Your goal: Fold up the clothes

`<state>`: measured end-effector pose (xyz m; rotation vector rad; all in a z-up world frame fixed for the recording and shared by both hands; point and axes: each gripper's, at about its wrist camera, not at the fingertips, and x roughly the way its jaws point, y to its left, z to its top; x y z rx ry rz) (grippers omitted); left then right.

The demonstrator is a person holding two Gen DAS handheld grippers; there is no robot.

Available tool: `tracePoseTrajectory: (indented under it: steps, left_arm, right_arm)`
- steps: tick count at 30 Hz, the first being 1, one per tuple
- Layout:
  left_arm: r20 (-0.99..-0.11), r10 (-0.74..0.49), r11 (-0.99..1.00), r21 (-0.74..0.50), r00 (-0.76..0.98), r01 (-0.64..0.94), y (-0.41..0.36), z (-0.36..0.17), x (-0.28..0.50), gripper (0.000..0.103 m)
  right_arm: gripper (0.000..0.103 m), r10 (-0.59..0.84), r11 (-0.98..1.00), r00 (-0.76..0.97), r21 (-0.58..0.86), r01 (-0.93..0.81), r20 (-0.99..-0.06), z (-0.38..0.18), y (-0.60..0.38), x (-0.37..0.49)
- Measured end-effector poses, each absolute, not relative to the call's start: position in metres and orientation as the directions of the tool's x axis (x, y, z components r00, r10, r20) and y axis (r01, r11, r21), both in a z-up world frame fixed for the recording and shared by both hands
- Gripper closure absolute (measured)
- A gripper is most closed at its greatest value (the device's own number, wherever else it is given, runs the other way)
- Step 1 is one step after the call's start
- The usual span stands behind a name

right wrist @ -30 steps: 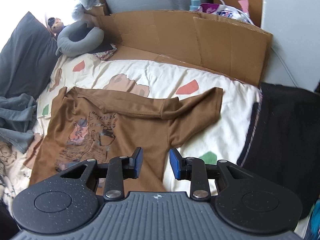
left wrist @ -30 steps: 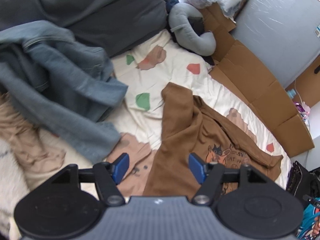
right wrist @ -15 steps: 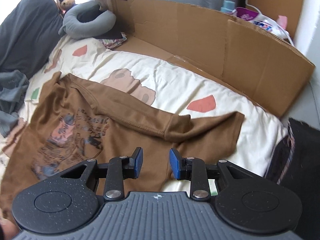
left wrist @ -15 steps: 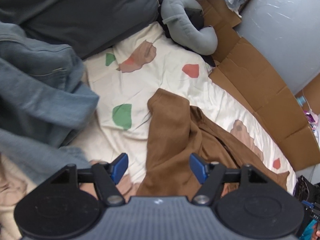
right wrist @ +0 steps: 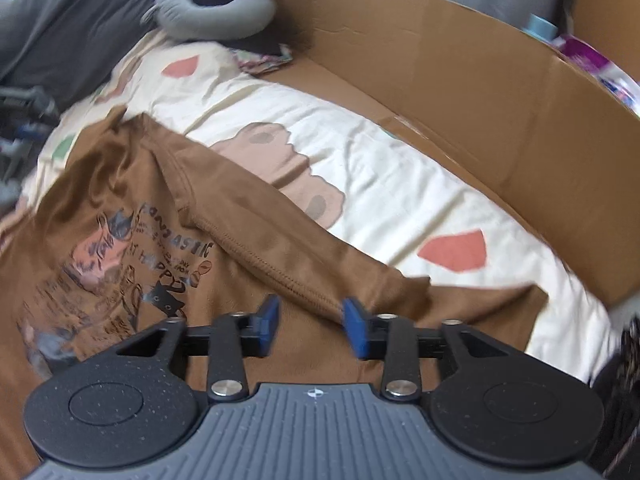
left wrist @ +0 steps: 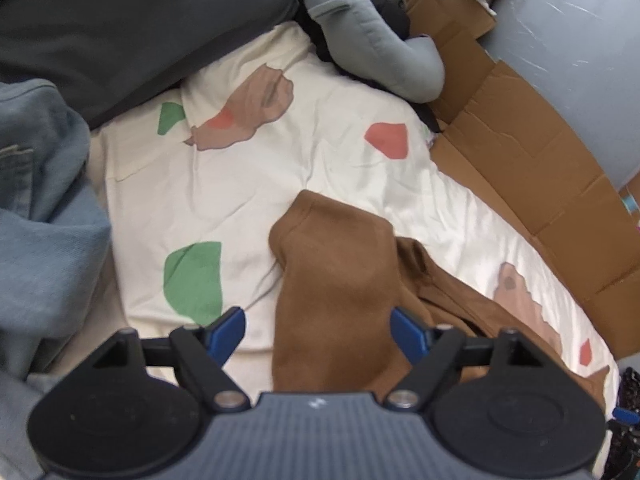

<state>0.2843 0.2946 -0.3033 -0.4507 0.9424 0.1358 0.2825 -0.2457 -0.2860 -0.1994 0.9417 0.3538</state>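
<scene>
Brown shirt [right wrist: 168, 248] lies rumpled on the patterned sheet [left wrist: 248, 184]. Left gripper [left wrist: 318, 330] over one sleeve, right gripper [right wrist: 310, 318] over the other – both just widened, pinching nothing

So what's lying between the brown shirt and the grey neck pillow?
Only bare patterned bedsheet between the brown shirt and the grey neck pillow, seen in the left wrist view.

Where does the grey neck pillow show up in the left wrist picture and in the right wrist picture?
Left wrist view: the grey neck pillow lies at the top, right of centre, at the far end of the bed, beside the cardboard.
Right wrist view: the pillow lies at the top left, curled into a ring, blurred.
Shared landmark: the brown T-shirt spread on the patterned sheet, nearer the camera in both.
</scene>
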Motion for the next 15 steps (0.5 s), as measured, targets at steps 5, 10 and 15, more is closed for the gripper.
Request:
tracePoseTrajectory:
  steps: [5,10,15]
  left_arm:
    - [-0.808,-0.102,0.897,-0.327,0.581,-0.297,0.295,-0.328,0.295,0.021]
    - [-0.797,-0.128,0.894,-0.351,0.591,-0.279,0.295,-0.343,0.304,0.031]
    - [-0.805,-0.137,0.888,-0.358,0.577,-0.289,0.298,-0.350,0.306,0.086]
  right_arm:
    - [0.051,0.195,0.903,0.521,-0.055,-0.425,-0.831,-0.301,-0.236,0.292]
    - [0.051,0.179,0.895,0.529,-0.085,-0.437,-0.829,-0.312,-0.229,0.296]
    - [0.051,0.183,0.899,0.532,-0.078,-0.431,-0.827,-0.319,-0.228,0.302]
